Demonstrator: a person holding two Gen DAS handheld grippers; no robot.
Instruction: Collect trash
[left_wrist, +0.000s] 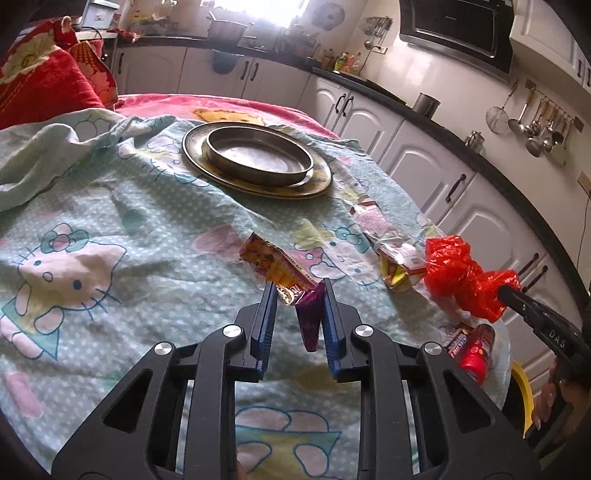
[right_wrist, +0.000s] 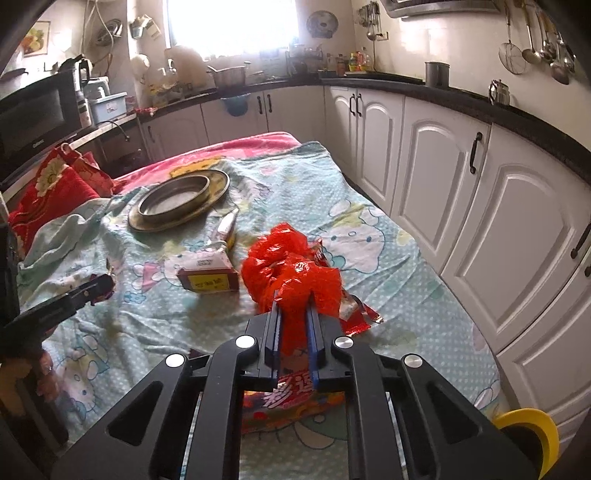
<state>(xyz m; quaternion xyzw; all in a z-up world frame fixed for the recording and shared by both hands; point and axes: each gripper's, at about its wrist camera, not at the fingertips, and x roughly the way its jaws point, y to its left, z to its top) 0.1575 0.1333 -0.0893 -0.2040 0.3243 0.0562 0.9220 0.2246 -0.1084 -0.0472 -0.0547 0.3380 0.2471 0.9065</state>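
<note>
My left gripper (left_wrist: 298, 286) is open over the Hello Kitty cloth, its fingers on either side of the purple end of a yellow-and-purple snack wrapper (left_wrist: 275, 264). My right gripper (right_wrist: 294, 302) is shut on a crumpled red plastic bag (right_wrist: 291, 264), held above the cloth; it also shows at the right of the left wrist view (left_wrist: 461, 275). A pink-and-yellow packet (left_wrist: 391, 243) lies beyond; it shows in the right wrist view (right_wrist: 208, 271). Red snack wrappers (right_wrist: 291, 402) lie under my right gripper and near the table edge (left_wrist: 476, 349).
A round metal tray with a smaller pan (left_wrist: 258, 157) sits at the far middle of the cloth. Red cushions (left_wrist: 40, 81) lie at the far left. White kitchen cabinets (right_wrist: 461, 192) run along the right. A yellow-rimmed bin (right_wrist: 532, 424) stands at the table's near right corner.
</note>
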